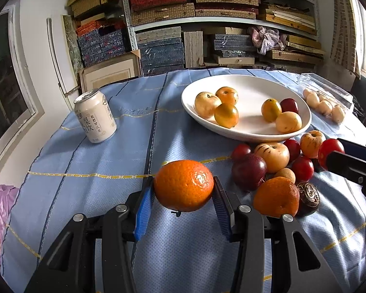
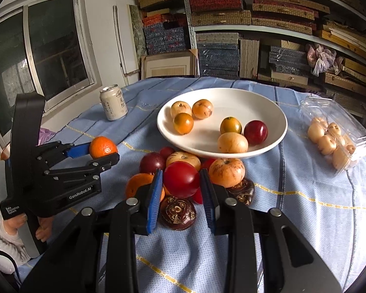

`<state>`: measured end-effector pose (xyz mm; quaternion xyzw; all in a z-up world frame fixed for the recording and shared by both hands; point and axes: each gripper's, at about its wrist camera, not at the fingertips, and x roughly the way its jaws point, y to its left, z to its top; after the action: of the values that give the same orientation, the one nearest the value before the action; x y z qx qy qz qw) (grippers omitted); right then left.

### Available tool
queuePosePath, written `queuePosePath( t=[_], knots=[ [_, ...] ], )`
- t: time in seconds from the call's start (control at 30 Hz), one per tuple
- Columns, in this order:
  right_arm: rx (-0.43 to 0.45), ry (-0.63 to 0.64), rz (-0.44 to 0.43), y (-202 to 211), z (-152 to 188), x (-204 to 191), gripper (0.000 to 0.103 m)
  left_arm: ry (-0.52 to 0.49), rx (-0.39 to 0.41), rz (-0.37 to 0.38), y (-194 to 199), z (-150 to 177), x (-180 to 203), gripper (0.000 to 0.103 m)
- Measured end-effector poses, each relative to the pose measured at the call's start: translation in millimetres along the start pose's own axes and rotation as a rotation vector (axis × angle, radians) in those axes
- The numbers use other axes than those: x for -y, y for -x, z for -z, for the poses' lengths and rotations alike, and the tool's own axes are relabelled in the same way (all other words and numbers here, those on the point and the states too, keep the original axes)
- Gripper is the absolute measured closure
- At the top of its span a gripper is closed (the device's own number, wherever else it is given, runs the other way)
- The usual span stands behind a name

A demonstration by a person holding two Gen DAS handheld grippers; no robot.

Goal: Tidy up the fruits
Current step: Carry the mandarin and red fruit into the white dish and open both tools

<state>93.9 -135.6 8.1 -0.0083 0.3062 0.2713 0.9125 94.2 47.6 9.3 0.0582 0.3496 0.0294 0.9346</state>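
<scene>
We've got fruit in both tongs, mid-carry, so the step in hand looks like moving pieces from the loose pile to the white plate [image 2: 275, 136].

Left tongs [image 1: 184, 186] are clamped on a mandarin [image 1: 184, 185], blue pads pressing both sides, held clear above the blue cloth on the worktop [image 1: 85, 161]. Right tongs [image 2: 181, 183] are closed on a red plum [image 2: 181, 178], lifted just over the pile.

Plate sits beyond the pile, near the worktop's middle, w/ six small fruits in it already: three grouped on its left side, three on its right. Bare patch between the two groups and at the near rim.

Next move, as we judge it: carry each fruit fwd over the near rim, lower it into a bare spot, then let go gently. Both are round, so they'll prob. roll; best released low, not dropped. One hand at a time seems wise, since both head for the same plate.

Still left in the pile [image 1: 275, 168]: a 2nd mandarin [image 1: 277, 196], dark plums, pale apple-like fruits, and two dark brown knobbly pieces (can't tell what they are). The pile lies touching or just beside the plate's near rim, so the right tongs pass straight over it; a low pass could knock things loose.

Around: a drink can [image 1: 95, 117] far left, well apart from the route; a clear plastic box [image 2: 336, 136] of pale fruits on the right. Shelves of boxes behind. Nothing tall in the way.
</scene>
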Motion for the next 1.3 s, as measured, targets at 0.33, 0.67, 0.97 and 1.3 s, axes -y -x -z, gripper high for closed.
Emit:
queuePosePath(
  t=[0.33, 0.67, 0.97, 1.3],
  knots=[
    [0.057, -0.002, -0.013, 22, -5, -2, 0.073, -0.008, 0.052, -0.013, 22, -5, 6, 0.056],
    [0.14, -0.012, 0.028, 67, -20, 6, 0.073, -0.007, 0.075, 0.011, 52, -48, 3, 0.056],
    [0.264, -0.01, 0.075, 114, -84, 25, 0.073, -0.038, 0.15, 0.0, 76, -124, 12, 0.056],
    [0.159, -0.061, 0.067, 23, -110, 53, 0.073, -0.056, 0.064, 0.053, 4, -163, 48, 0.056]
  ],
)
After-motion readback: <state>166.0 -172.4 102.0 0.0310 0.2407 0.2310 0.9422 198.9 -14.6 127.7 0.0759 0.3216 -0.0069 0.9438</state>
